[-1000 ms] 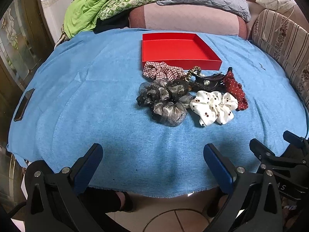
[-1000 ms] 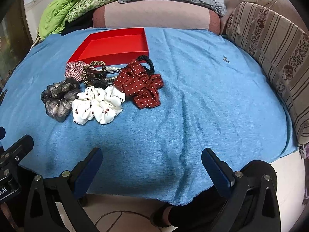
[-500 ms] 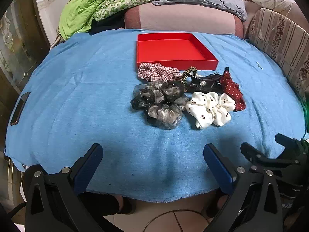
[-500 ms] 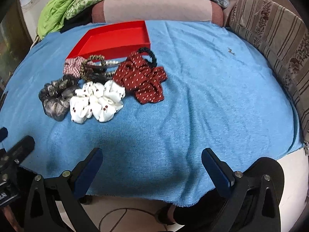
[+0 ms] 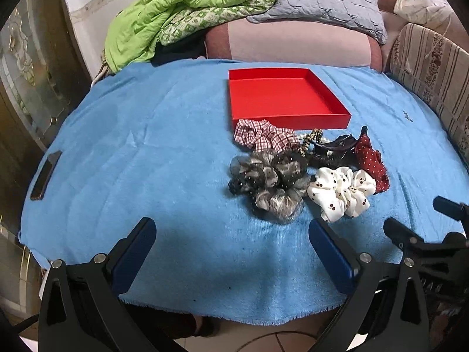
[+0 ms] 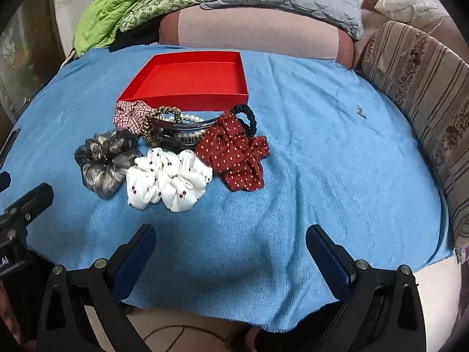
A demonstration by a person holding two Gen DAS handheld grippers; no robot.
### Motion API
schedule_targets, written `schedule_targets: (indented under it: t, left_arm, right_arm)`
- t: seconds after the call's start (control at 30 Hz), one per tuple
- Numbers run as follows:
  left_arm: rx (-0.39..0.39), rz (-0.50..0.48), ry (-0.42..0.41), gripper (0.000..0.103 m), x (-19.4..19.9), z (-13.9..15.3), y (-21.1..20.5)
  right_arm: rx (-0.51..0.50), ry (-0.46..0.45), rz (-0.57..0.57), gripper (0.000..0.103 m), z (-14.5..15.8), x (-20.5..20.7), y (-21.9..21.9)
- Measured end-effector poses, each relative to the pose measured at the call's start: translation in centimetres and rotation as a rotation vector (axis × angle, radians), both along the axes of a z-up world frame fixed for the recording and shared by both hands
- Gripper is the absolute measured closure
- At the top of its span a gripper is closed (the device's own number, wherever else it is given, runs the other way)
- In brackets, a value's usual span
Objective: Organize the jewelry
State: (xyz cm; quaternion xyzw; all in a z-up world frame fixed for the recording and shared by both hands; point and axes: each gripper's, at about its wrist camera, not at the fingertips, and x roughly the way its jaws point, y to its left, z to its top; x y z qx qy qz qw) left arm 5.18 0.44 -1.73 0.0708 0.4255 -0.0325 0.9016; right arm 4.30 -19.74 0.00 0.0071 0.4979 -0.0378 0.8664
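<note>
Left gripper (image 5: 231,240) at bottom of left wrist frame, blue-padded fingers (image 5: 133,250) spread wide, gripping nothing, hovering over near edge of blue towel (image 5: 132,152). Right gripper (image 6: 230,242) at bottom of right wrist frame, likewise spread wide and empty. Red tray (image 5: 281,96) at upper centre of left frame, nothing inside. Hair accessories piled just in front of tray's near wall: red-checked scrunchie (image 5: 263,136) touching tray, grey sheer scrunchies (image 5: 269,182) at frame centre, white cherry-print scrunchie (image 5: 341,192) just right of those, dark-red polka-dot bow (image 5: 370,158) at right end of pile. Right frame adds leopard-print hair tie (image 6: 159,120), pearl strands (image 6: 187,118), dark hair claw (image 6: 181,132) and black hair tie (image 6: 247,116) packed between tray and scrunchies. Dark phone (image 5: 45,174) at left edge of towel, well apart from pile. Green quilt (image 5: 164,14), grey pillow (image 5: 322,3) and striped cushion (image 6: 425,96) along upper edges.
</note>
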Motion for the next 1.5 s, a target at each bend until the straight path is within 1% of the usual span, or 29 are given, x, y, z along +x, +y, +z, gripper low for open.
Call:
schedule_targets:
  t: [0.13,0.23,0.4,0.5,0.57,0.67,0.73,0.8,0.93,1.03,1.17,1.23,1.3,1.33,1.4,1.43,1.47,1.5]
  left_arm:
    - [0.019,-0.021,-0.003,0.000,0.4,0.6,0.0]
    - [0.025,-0.028,0.000,0.000,0.8,0.9,0.2]
    - [0.043,-0.014,0.001,0.000,1.6,0.9,1.2]
    - [0.038,0.005,0.011,0.000,2.3,0.6,2.2]
    - [0.018,0.018,0.024,0.000,2.9,0.4,3.2]
    - [-0.026,0.041,0.038,0.000,3.9,0.0,4.9]
    - [-0.063,0.048,0.053,0.000,4.5,-0.4,5.7]
    - [-0.101,0.045,0.069,0.000,5.1,-0.8,6.2]
    - [-0.142,0.012,0.094,0.000,6.3,-1.9,5.8]
    - [-0.198,-0.018,0.128,0.000,7.6,-2.9,5.1]
    - [-0.249,-0.051,0.179,0.000,9.2,-4.5,4.0]
    - [-0.263,-0.065,0.200,0.006,9.6,-5.1,3.5]
    - [-0.271,-0.079,0.231,0.025,10.0,-5.7,3.0]
    - [-0.273,-0.082,0.247,0.029,10.3,-6.1,2.8]
    - [-0.289,-0.088,0.267,0.048,10.5,-6.6,2.5]
    - [-0.299,-0.092,0.271,0.053,10.6,-6.7,2.4]
    - [-0.303,-0.094,0.272,0.066,10.6,-6.8,2.2]
    - [-0.304,-0.099,0.274,0.081,10.6,-6.8,2.1]
  right_arm:
    - [0.061,0.033,0.010,0.000,0.5,1.6,-0.4]
    - [0.092,0.036,0.012,0.000,1.0,2.5,-0.5]
    - [0.110,0.022,0.012,0.000,1.5,3.2,-0.4]
    - [0.114,0.029,0.010,0.002,1.1,3.2,-0.6]
    - [0.123,0.045,0.005,0.005,0.5,3.1,-0.7]
    - [0.137,0.074,-0.004,0.012,-0.6,3.1,-1.1]
    - [0.151,0.091,-0.006,0.020,-1.3,3.1,-1.1]
    - [0.173,0.106,0.004,0.025,-2.0,3.3,-1.1]
    - [0.224,0.113,0.028,0.026,-2.8,3.9,-0.9]
    - [0.254,0.099,0.047,0.026,-3.2,4.4,-0.5]
    - [0.296,0.095,0.033,0.026,-3.9,5.4,-0.5]
    - [0.323,0.096,0.024,0.026,-4.2,5.9,-0.6]
    - [0.331,0.098,0.018,0.026,-4.5,6.2,-0.6]
    - [0.336,0.099,0.018,0.027,-4.6,6.3,-0.5]
    - [0.337,0.103,0.021,0.030,-4.8,6.4,-0.3]
    - [0.338,0.104,0.025,0.032,-4.8,6.5,-0.1]
    - [0.338,0.104,0.028,0.034,-4.9,6.4,-0.1]
    - [0.338,0.103,0.031,0.038,-4.9,6.4,0.0]
